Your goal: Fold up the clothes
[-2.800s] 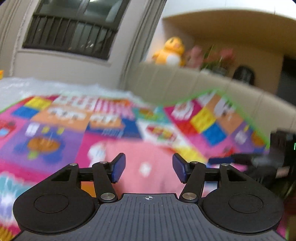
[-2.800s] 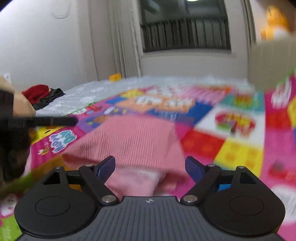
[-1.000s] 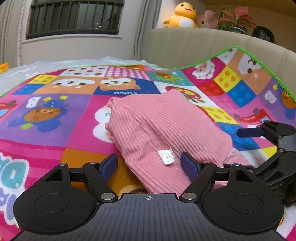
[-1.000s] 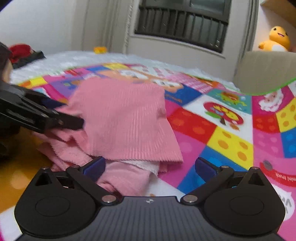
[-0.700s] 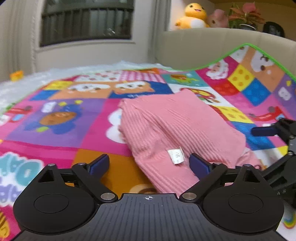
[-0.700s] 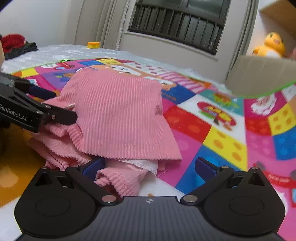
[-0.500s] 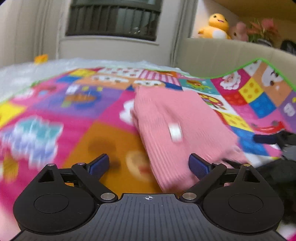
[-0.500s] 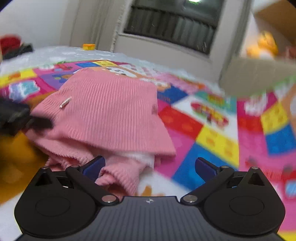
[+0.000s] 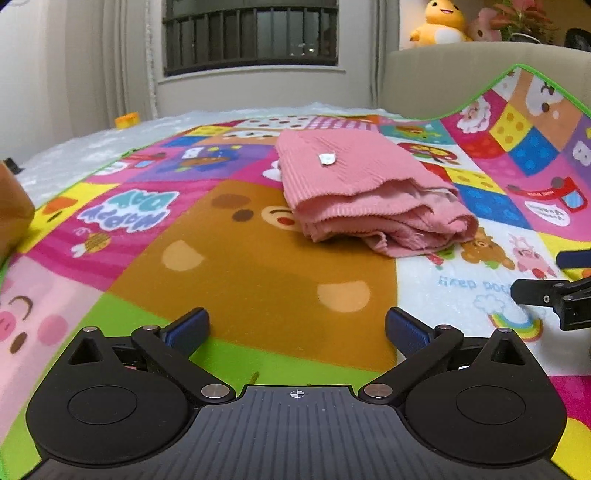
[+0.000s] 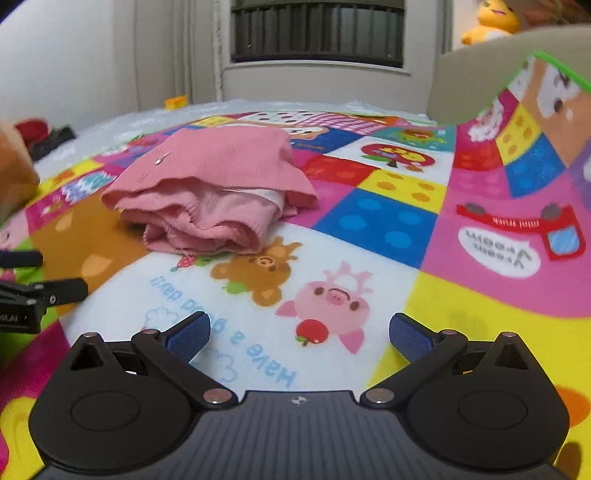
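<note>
Folded pink ribbed garment [image 9: 369, 195] lies released on play mat [image 9: 258, 273] at 12 o'clock; left gripper [image 9: 295, 326] and right gripper [image 10: 297, 334] jaws wide, empty, apparently because folding looks finished.

Left wrist view. The left gripper [image 9: 295, 326] hangs above the play mat [image 9: 240, 266], blue pads [image 9: 186, 330] spread wide with nothing between them. Ahead, well apart from the pads, a folded pink garment [image 9: 354, 192] lies on the mat, its layered edges facing the camera and a small white tag [image 9: 326, 158] on top. The right gripper [image 9: 554, 280] enters at the right edge. A sofa [image 9: 461, 74] rises behind, with a yellow plush [image 9: 439, 20] on top.
</note>
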The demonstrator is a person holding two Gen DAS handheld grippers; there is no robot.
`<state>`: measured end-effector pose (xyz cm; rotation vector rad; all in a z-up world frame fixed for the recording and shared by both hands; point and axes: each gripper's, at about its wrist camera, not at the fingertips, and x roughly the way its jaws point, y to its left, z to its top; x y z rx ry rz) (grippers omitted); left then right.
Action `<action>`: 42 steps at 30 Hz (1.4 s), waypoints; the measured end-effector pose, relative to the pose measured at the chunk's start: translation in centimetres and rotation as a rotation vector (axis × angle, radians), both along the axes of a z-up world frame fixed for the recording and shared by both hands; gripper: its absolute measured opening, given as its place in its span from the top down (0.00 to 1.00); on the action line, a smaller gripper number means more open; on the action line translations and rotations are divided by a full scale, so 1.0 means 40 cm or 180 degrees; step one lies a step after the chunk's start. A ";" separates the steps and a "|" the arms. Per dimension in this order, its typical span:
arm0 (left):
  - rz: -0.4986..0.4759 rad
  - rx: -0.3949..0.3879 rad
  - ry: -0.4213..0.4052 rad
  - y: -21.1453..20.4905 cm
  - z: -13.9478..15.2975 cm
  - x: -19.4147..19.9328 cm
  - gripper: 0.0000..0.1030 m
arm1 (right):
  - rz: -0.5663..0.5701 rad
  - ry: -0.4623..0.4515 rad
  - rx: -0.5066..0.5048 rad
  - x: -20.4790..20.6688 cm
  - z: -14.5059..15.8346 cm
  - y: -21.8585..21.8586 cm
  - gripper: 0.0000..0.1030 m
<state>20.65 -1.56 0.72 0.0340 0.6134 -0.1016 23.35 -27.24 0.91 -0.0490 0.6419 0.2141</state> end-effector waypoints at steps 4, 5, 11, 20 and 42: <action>0.0109 0.0029 -0.0095 -0.009 -0.011 -0.008 0.00 | -0.0022 -0.0111 0.0106 -0.011 -0.007 -0.014 0.00; 0.0124 0.0049 -0.0106 -0.011 -0.011 -0.009 0.00 | -0.0026 -0.0125 0.0104 -0.014 -0.007 -0.014 0.00; 0.0130 0.0060 -0.0087 -0.012 -0.012 -0.005 0.00 | -0.0046 -0.0115 -0.0013 -0.010 -0.012 0.001 0.00; 0.0173 0.0099 -0.0129 -0.014 -0.009 -0.016 0.00 | -0.0099 -0.0154 -0.0082 -0.016 -0.013 0.006 0.00; 0.0200 0.0081 -0.0181 -0.007 -0.008 -0.021 0.00 | -0.0153 -0.0138 -0.0093 -0.015 -0.014 0.006 0.00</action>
